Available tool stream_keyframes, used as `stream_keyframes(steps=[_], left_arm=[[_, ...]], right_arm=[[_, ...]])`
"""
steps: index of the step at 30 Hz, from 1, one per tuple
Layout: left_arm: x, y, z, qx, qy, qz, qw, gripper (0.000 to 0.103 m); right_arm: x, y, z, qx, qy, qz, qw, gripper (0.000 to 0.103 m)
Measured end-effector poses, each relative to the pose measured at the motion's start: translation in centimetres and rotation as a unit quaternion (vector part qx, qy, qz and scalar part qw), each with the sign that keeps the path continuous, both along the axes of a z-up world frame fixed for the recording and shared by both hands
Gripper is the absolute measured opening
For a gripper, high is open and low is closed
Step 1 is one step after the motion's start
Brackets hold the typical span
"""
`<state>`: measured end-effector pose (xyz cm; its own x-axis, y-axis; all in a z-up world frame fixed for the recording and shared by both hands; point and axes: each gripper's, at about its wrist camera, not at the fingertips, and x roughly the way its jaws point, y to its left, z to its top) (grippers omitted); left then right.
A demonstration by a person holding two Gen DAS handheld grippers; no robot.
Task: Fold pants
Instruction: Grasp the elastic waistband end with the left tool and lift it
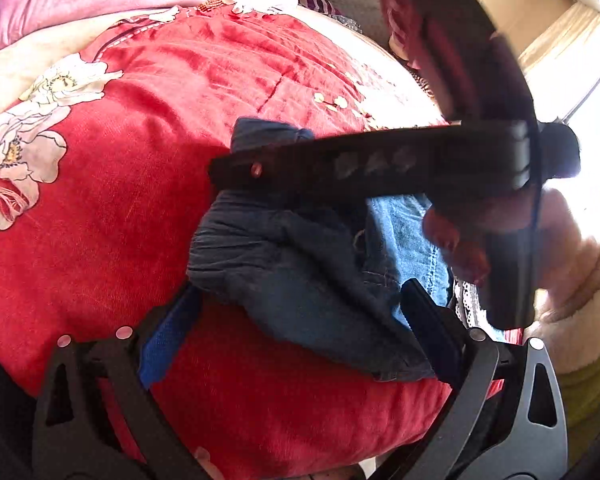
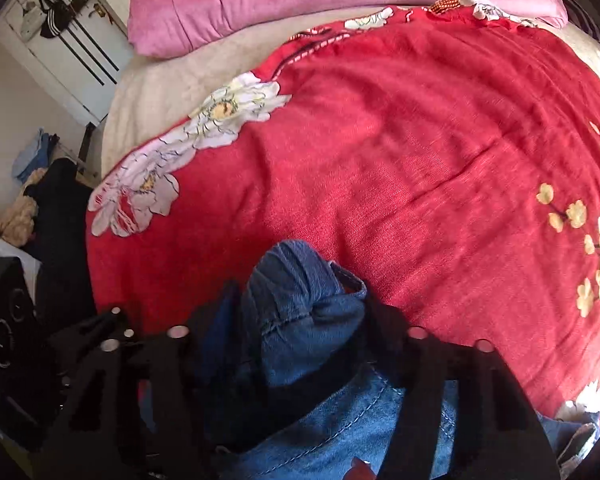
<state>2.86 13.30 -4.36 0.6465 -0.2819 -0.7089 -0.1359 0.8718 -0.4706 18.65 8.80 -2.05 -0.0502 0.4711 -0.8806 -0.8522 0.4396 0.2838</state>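
Jeans (image 1: 308, 280) are bunched in a heap on the red floral bedspread (image 1: 100, 240), so imo we're at the grab step, fold not rly started. Right gripper (image 2: 300, 320), at 6 o'clock in its own view, is clamped around a rolled wad of denim. Left gripper (image 1: 300, 320) is spread wide w/ the heap between its fingers, not pinching. Next move prob needs lifting and shaking the fabric flat before any crease, otherwise it'll fold lumpy.
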Motion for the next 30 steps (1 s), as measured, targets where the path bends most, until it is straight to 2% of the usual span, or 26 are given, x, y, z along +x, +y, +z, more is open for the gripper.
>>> stream_keyframes(steps=[2,4,7,9,11,16,20,27,30], left_arm=[[-0.1,0.2,0.0,-0.006,-0.004,0.003,1.0000,0.089],[-0.1,0.6,0.1,-0.018,-0.010,0.007,0.9998,0.082],[0.1,0.8,0.5,-0.044,-0.020,0.005,0.9988,0.071],[0.3,0.4,1.1,-0.052,-0.026,-0.003,0.9983,0.059],[0.6,-0.2,1.9,-0.060,-0.036,-0.012,0.9975,0.055],[1.5,-3.9,4.7,-0.037,-0.060,-0.048,0.9963,0.054],[2.8,-7.4,5.8,-0.022,-0.067,-0.079,0.9944,0.054],[5.0,-13.1,6.4,0.006,-0.069,-0.119,0.9905,0.054],[5.5,-15.0,6.0,0.019,-0.067,-0.133,0.9886,0.055]], right_arm=[[0.2,-0.6,0.3,0.018,0.010,-0.007,1.000,0.042],[0.4,-1.9,1.2,0.045,0.021,-0.014,0.999,0.036],[0.5,-4.1,3.0,0.091,0.031,-0.023,0.995,0.035],[0.7,-5.9,4.2,0.118,0.034,-0.032,0.992,0.035],[1.1,-7.5,5.5,0.140,0.034,-0.042,0.989,0.035],[1.9,-12.4,7.8,0.180,0.020,-0.061,0.982,0.035],[2.3,-16.5,9.1,0.195,0.003,-0.079,0.977,0.035],[3.0,-22.7,8.9,0.213,-0.010,-0.111,0.971,0.035],[3.2,-24.9,8.3,0.220,-0.012,-0.123,0.968,0.039]])
